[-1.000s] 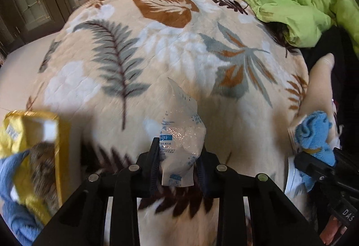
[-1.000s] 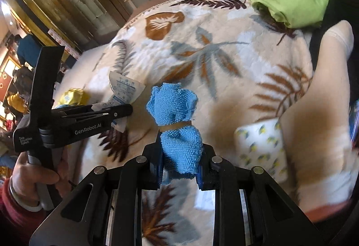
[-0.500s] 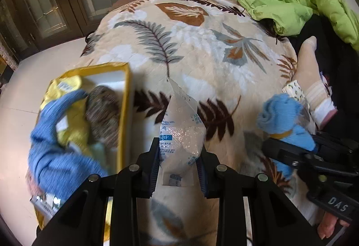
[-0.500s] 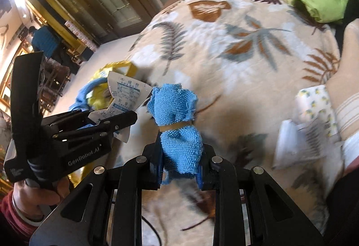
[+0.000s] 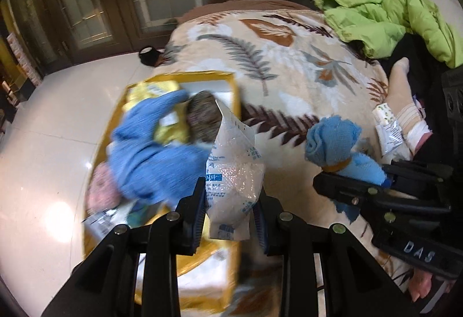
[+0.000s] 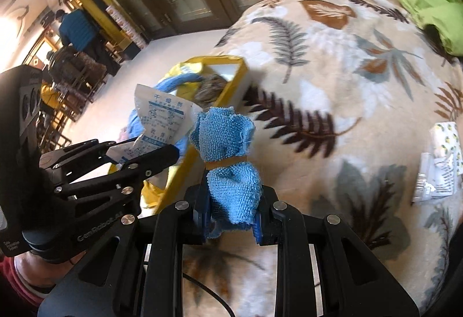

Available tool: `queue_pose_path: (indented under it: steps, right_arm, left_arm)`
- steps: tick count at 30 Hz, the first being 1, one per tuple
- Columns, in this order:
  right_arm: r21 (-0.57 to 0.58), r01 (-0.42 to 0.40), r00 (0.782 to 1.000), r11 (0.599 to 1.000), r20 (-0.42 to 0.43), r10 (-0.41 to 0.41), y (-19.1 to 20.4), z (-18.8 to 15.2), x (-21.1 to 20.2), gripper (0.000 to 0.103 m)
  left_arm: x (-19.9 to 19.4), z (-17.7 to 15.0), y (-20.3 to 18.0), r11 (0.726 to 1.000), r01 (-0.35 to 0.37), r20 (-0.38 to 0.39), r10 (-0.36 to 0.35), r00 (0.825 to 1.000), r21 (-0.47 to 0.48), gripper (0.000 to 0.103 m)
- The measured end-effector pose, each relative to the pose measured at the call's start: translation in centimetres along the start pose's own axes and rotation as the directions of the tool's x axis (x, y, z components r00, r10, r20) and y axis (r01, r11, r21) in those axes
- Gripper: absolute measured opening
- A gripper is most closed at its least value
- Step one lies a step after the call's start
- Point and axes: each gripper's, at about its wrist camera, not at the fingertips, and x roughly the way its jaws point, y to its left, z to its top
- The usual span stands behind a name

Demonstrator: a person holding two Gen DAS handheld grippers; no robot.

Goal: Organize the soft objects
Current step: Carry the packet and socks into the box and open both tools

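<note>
My left tongs (image 5: 230, 214) are clamped on the white sachet (image 5: 234, 172), my right tongs (image 6: 231, 215) on the blue cloth roll (image 6: 228, 160), both beside the yellow box (image 5: 231, 91) at the bed (image 5: 289, 71) edge.

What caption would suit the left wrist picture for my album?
Left fingers pinch a clear printed granule pouch near a yellow box of soft things on a leaf-patterned blanket.

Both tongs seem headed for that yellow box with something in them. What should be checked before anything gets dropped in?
1. Left tongs clamped on the white packet: ok.
2. Right tongs clamped on the blue cloth: ok.
3. Packet above the yellow box: ok, it overlaps the box's edge.
4. Cloth above the box: not ok, it hangs over the leaf blanket.
5. Free room in the box: cannot tell, a blue garment fills much of it.
</note>
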Motion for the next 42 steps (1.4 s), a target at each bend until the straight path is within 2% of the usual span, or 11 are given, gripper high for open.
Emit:
queue_pose_path:
  steps: [7, 13, 21, 33, 37, 39, 42]
  right_arm:
    - [-0.07, -0.037, 0.999, 0.997, -0.038, 0.035, 4.4, 0.1, 1.9, 0.021]
    - [-0.104, -0.045, 0.996, 0.994, -0.077, 0.037, 7.1, 0.3, 4.0, 0.021]
    - [-0.124, -0.046, 0.992, 0.991, -0.123, 0.03, 9.0, 0.5, 6.0, 0.021]
    - [-0.185, -0.036, 0.98, 0.982, -0.2, -0.002, 11.4, -0.9, 9.7, 0.022]
    - [-0.164, -0.049, 0.975, 0.985, -0.222, 0.011, 11.4, -0.9, 10.7, 0.028]
    - [-0.156, -0.06, 0.969, 0.986, -0.246, 0.02, 11.4, -0.8, 11.1, 0.028]
    - [-0.174, -0.06, 0.971, 0.983, -0.239, 0.017, 11.6, -0.7, 10.6, 0.028]
  left_arm:
    - [-0.9, -2.2, 5.1, 0.994, -0.086, 0.0, 0.086, 0.996, -0.07, 0.029]
    - [-0.2, -3.6, 8.3, 0.984, -0.11, -0.028, 0.107, 0.994, -0.137, 0.029]
    - [0.9, -4.4, 9.5, 0.981, -0.124, -0.048, 0.118, 0.992, -0.152, 0.029]
    - [2.6, -6.1, 11.3, 0.974, -0.152, -0.106, 0.135, 0.985, -0.167, 0.03]
    - [3.1, -6.4, 11.8, 0.969, -0.154, -0.125, 0.131, 0.983, -0.194, 0.031]
    - [3.1, -6.4, 12.1, 0.967, -0.145, -0.127, 0.12, 0.985, -0.209, 0.031]
    - [3.1, -6.4, 12.3, 0.966, -0.137, -0.134, 0.109, 0.985, -0.221, 0.033]
